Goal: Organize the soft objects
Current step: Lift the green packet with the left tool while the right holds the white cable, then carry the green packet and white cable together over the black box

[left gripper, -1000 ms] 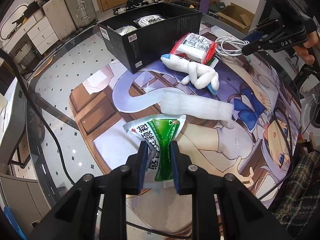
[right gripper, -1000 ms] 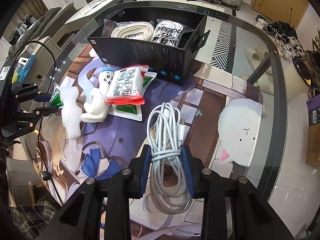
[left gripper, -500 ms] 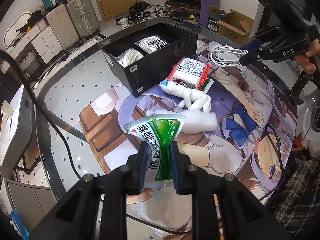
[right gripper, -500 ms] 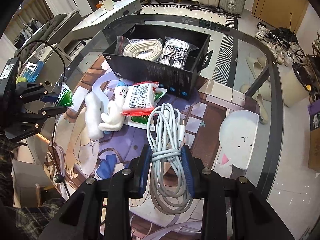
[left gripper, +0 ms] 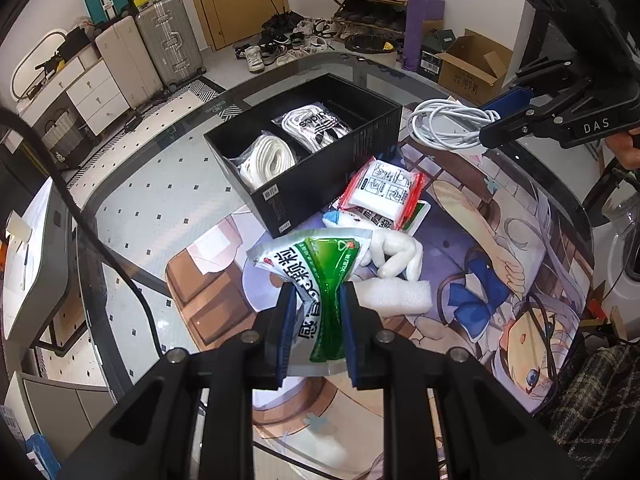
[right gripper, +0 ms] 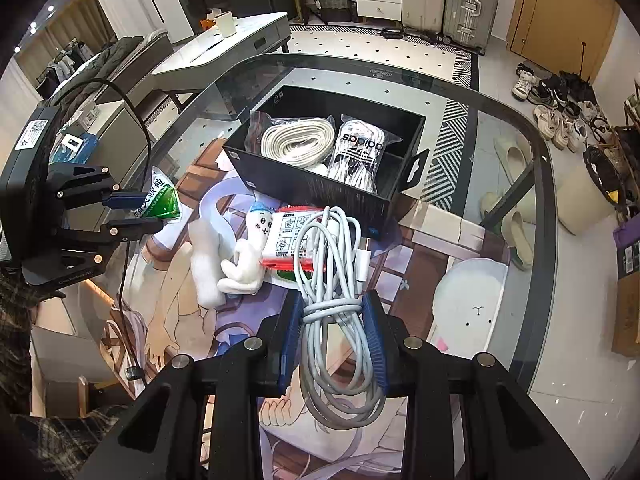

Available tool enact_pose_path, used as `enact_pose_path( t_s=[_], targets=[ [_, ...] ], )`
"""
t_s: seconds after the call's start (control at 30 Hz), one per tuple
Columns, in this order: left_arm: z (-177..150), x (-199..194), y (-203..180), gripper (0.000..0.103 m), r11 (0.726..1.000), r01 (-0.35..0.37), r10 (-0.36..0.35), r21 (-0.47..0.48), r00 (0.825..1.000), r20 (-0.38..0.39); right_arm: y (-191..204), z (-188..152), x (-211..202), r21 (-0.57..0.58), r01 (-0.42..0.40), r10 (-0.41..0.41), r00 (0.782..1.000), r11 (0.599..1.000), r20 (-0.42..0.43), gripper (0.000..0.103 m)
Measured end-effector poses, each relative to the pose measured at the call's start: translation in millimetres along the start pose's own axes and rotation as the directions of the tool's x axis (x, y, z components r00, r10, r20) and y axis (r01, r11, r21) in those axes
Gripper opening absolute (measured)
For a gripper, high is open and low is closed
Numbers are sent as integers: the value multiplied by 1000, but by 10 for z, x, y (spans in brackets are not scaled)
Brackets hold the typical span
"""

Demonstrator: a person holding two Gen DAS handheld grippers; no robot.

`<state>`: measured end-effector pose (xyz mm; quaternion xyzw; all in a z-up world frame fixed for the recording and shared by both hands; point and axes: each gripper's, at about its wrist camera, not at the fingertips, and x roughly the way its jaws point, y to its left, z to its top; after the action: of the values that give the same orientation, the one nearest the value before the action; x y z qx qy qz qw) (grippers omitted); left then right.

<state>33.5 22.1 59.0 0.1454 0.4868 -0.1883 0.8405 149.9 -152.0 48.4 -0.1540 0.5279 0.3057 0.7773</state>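
My left gripper (left gripper: 319,304) is shut on a green and white sachet (left gripper: 320,280), held above the printed mat; it also shows at the left of the right wrist view as the left gripper (right gripper: 138,212) with the sachet (right gripper: 160,202). My right gripper (right gripper: 331,312) is shut on a coiled white cable (right gripper: 332,264), seen too in the left wrist view as the cable (left gripper: 444,128). A black divided box (left gripper: 320,176) holds two bagged white cords (right gripper: 296,142). A red-edged tissue pack (left gripper: 382,190), a white plush toy (left gripper: 392,254) and a white foam block (left gripper: 394,296) lie on the mat.
The round glass table (right gripper: 536,184) carries an anime-print mat (left gripper: 500,280). A black cord (left gripper: 92,236) trails over the table's left side. Suitcases (left gripper: 148,52), shoes (left gripper: 280,44) and a cardboard box (left gripper: 472,68) stand on the floor beyond.
Both grippers have risen with their loads, so the table and box look smaller and farther below. The sachet and the cable stay clamped as before.
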Motion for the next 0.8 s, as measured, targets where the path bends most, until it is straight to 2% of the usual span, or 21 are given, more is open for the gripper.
enact_pose_path(
  t_s=[0.8],
  targets=[
    [674,-13,265,20,1000,-9,10,-16,999,35,-101,687,-76,-16,16,-15,999,1000,36,31]
  ],
)
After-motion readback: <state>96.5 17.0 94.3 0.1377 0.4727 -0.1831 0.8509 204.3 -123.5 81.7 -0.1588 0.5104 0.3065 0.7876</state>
